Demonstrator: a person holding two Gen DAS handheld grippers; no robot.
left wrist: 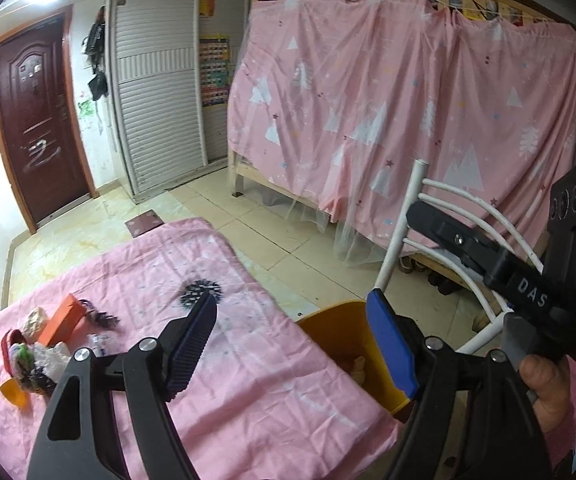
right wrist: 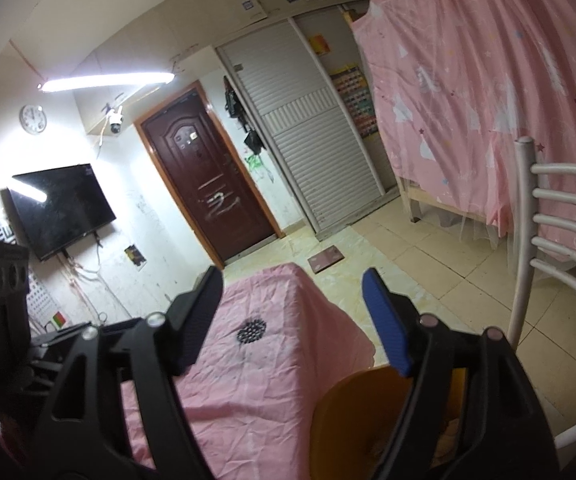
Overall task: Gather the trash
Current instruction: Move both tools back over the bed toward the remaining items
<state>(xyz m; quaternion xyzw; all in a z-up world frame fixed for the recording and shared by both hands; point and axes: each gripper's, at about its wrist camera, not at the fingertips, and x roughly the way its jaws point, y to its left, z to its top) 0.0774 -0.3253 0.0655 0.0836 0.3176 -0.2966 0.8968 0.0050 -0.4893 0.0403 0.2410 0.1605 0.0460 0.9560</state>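
Note:
A pile of trash lies at the left end of the pink-covered table (left wrist: 248,380): an orange box (left wrist: 64,320), crumpled paper (left wrist: 54,358), a black frayed scrap (left wrist: 102,317) and a yellow scoop-shaped piece (left wrist: 14,394). An orange bin (left wrist: 340,332) stands at the table's right edge, with something pale inside. My left gripper (left wrist: 292,340) is open and empty above the table, right of the pile. My right gripper (right wrist: 294,316) is open and empty above the orange bin (right wrist: 352,412). A hand (left wrist: 544,384) holds the right tool.
A white metal chair (left wrist: 420,216) stands right of the bin. Behind it is a bunk bed draped in a pink curtain (left wrist: 408,100). A brown door (right wrist: 208,184), a slatted wardrobe (right wrist: 304,128), a wall TV (right wrist: 60,208) and a floor scale (left wrist: 144,226) lie beyond the table.

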